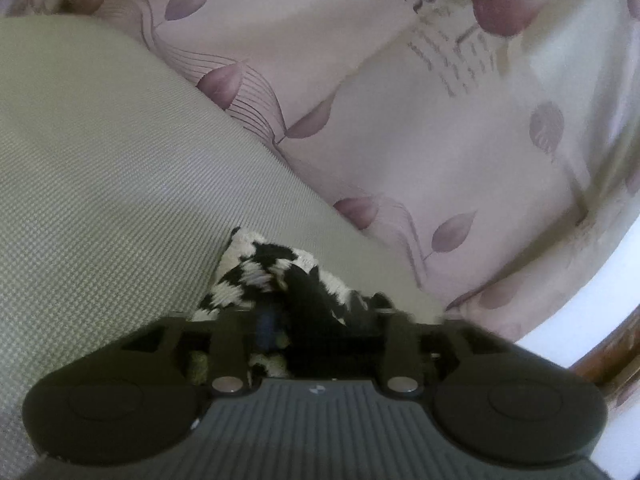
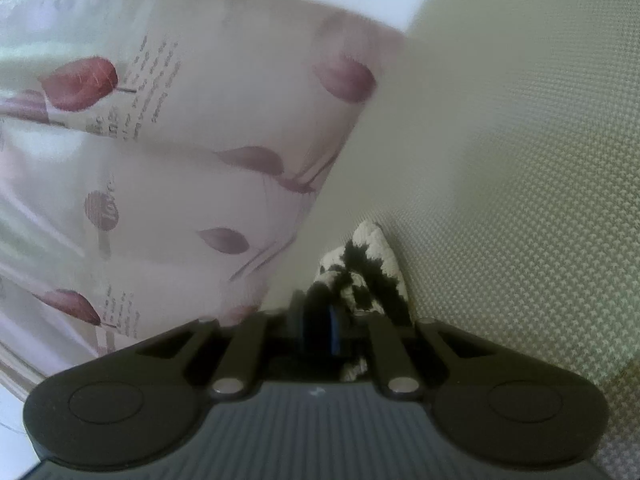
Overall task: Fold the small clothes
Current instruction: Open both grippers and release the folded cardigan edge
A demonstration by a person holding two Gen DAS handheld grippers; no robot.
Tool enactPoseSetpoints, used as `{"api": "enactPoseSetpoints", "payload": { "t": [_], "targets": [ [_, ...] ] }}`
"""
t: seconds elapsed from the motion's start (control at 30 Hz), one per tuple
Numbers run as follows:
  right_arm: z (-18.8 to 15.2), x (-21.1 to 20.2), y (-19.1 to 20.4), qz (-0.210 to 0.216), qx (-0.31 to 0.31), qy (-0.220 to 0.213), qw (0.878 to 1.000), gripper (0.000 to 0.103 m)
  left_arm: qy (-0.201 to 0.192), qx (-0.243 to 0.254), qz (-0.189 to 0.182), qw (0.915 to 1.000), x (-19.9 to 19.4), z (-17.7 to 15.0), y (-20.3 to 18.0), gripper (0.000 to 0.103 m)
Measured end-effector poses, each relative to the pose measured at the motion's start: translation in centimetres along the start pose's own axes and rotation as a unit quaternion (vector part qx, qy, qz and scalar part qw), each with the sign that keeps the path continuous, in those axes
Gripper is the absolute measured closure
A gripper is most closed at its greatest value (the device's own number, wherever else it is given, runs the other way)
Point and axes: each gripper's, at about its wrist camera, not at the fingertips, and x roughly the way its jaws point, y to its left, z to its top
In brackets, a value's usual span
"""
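A small black-and-white knitted garment is bunched up between the fingers of my left gripper, which is shut on it close above a pale green woven mat. In the right wrist view the same garment is pinched in my right gripper, shut on another part of it over the green mat. The fingertips of both grippers are mostly hidden by the cloth. How the garment lies below the grippers is hidden.
A pink-white bedsheet with leaf print and lettering lies beside the mat; it also shows in the right wrist view. A brown wooden edge and a white surface sit at the lower right.
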Motion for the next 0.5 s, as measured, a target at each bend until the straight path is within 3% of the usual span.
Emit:
{"api": "enactPoseSetpoints", "payload": {
  "t": [0.03, 0.1, 0.13, 0.17, 0.23, 0.37, 0.5],
  "targets": [
    [0.0, -0.1, -0.1, 0.007, 0.004, -0.006, 1.000, 0.088, -0.009, -0.015, -0.008, 0.9998, -0.3, 0.1, 0.2, 0.028],
    [-0.2, -0.4, -0.2, 0.020, 0.012, -0.016, 1.000, 0.080, -0.033, -0.016, -0.002, 0.9993, -1.0, 0.3, 0.0, 0.017],
    [-0.3, -0.8, -0.2, 0.027, 0.015, -0.026, 0.999, 0.070, -0.044, -0.005, 0.007, 0.9990, -1.4, 0.3, -0.3, 0.012],
    [-0.3, -1.1, -0.2, 0.034, 0.018, -0.038, 0.999, 0.055, -0.054, 0.008, 0.014, 0.9984, -1.7, 0.3, -0.5, 0.010],
    [-0.3, -1.9, -0.2, 0.049, 0.025, -0.056, 0.997, 0.035, -0.064, 0.028, 0.025, 0.9973, -2.3, 0.4, -0.7, 0.010],
    [-0.2, -3.4, 0.6, 0.048, -0.001, -0.067, 0.997, 0.035, -0.072, 0.040, 0.041, 0.9958, -3.7, 1.0, -0.2, 0.008],
    [-1.8, -4.3, 3.6, 0.030, -0.128, -0.033, 0.991, 0.035, -0.058, 0.048, 0.061, 0.9952, -4.5, 0.7, 1.9, 0.010]
  ]
}}
